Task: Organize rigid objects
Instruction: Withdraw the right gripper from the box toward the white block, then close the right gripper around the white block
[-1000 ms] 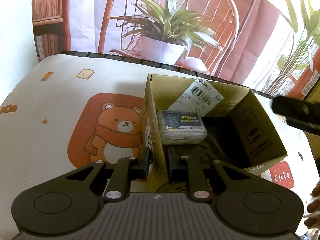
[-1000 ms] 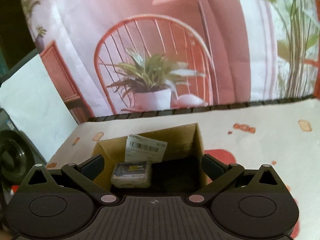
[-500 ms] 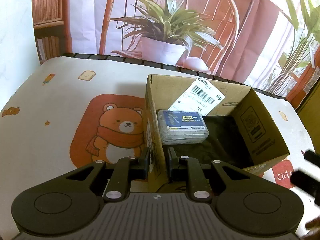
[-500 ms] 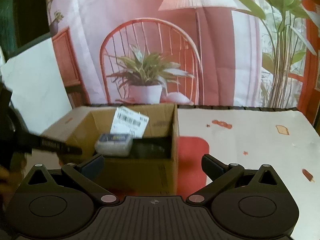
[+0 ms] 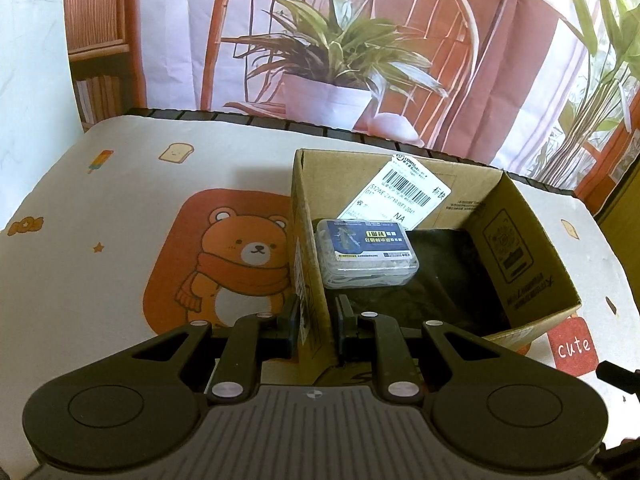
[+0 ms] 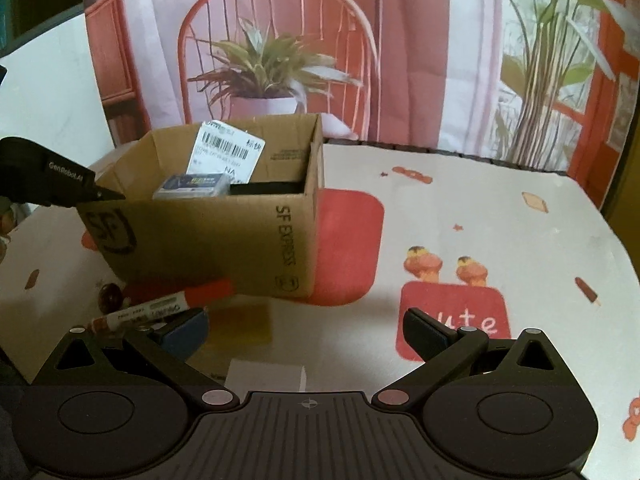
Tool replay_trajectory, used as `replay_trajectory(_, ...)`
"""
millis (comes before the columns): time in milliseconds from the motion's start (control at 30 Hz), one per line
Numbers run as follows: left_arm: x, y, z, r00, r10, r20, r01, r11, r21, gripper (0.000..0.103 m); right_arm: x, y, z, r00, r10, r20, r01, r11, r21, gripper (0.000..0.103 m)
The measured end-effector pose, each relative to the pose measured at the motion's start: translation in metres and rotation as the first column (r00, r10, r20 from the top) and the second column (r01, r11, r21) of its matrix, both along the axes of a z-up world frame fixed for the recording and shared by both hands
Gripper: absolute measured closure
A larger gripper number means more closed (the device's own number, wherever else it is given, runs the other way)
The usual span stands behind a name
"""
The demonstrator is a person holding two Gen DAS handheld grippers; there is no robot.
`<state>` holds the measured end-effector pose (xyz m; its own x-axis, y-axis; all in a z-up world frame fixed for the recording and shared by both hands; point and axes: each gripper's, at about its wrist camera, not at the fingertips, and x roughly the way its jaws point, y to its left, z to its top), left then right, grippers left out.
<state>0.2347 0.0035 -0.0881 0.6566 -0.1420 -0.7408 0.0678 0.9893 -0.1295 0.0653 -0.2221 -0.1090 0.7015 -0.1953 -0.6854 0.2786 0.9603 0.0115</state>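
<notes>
We clamp the left tool [image 5: 316, 316] on the box [image 5: 520, 264] wall; right tool [image 6: 306, 330], spread empty, next takes the marker [image 6: 160, 308] beside its left finger.

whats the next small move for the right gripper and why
Probably ease the open right gripper left and down over the red marker lying in front of the cardboard box. The left gripper already pinches the box wall, steadying it.

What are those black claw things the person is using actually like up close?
Each is matte black plastic: a ribbed grey-black body, two round caps, angled linkage arms with silvery rivets. The left gripper has flat dark pads; the right gripper has blue-grey pads. White "GenRobot.AI" lettering marks the left one's side. No cables show.
</notes>
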Motion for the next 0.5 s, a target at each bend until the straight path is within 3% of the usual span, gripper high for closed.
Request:
replay_trajectory(233,0.0,0.0,0.0,1.0,0.0,0.0,0.0,1.0,-0.002,0.084,-0.002,0.0,-0.009,0.999,-0.005,-0.045,0.005,1.0,-0.015,0.002)
replay_trajectory(500,0.0,0.0,0.0,1.0,0.0,-0.001,0.0,1.0,-0.001,0.084,-0.006,-0.002,-0.013,0.998,0.013,-0.061,-0.011,1.0,0.03,0.026)
